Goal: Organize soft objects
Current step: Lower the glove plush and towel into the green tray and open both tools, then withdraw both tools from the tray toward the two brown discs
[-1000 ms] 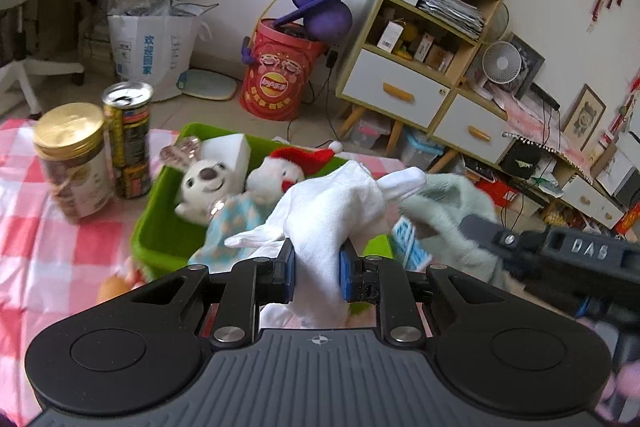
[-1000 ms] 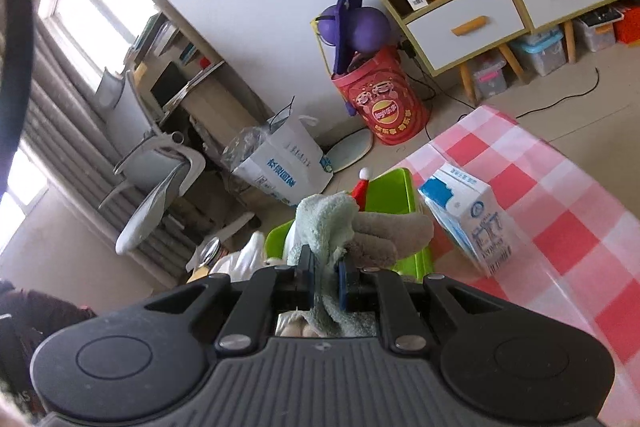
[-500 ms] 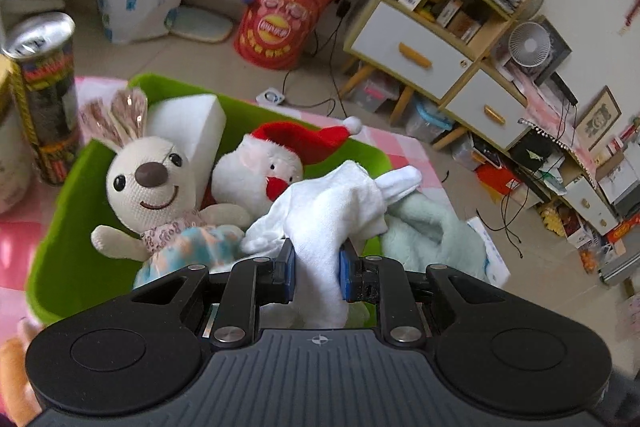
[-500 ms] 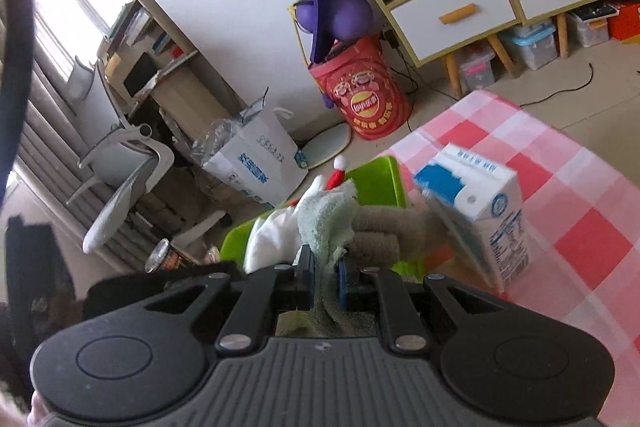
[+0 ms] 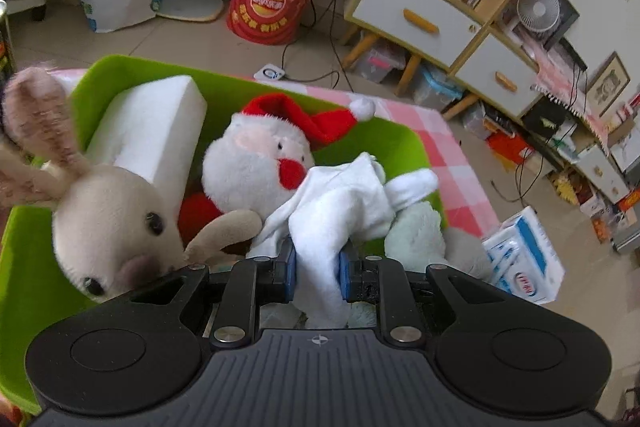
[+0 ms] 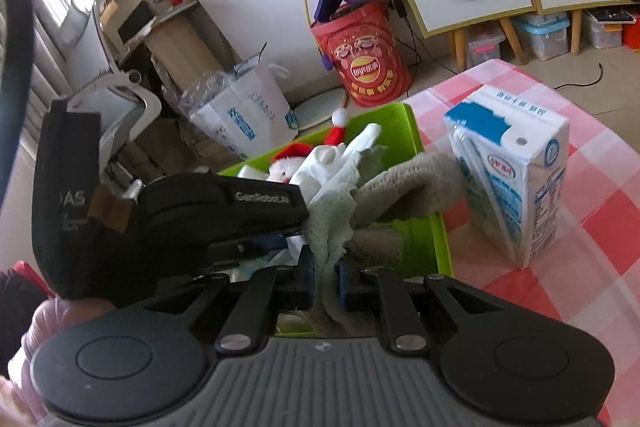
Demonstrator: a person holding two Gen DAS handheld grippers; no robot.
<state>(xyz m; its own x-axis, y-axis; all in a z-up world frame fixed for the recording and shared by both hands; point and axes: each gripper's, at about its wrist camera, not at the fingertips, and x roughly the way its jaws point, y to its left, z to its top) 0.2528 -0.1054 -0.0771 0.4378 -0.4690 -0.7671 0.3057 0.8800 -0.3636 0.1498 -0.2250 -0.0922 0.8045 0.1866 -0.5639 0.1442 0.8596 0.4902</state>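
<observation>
My left gripper (image 5: 317,273) is shut on a white cloth (image 5: 340,203) and holds it inside the green bin (image 5: 132,75). The bin holds a rabbit plush (image 5: 108,223), a Santa plush (image 5: 260,167) and a white foam block (image 5: 152,131). My right gripper (image 6: 325,277) is shut on a pale green and grey fluffy towel (image 6: 384,187), held over the near right end of the green bin (image 6: 404,123). The towel also shows in the left wrist view (image 5: 416,231). The left gripper body (image 6: 180,219) is just left of the right one.
A milk carton (image 6: 508,179) stands on the pink checked tablecloth (image 6: 592,195) right of the bin, touching the towel. It also shows in the left wrist view (image 5: 524,255). A can (image 5: 5,39) stands at the far left. A red bucket, paper bag and shelf lie beyond.
Both grippers have moved forward and down to the bin with their cloths. The white cloth now sits among the plush toys, and the towel is over the bin's right end.
</observation>
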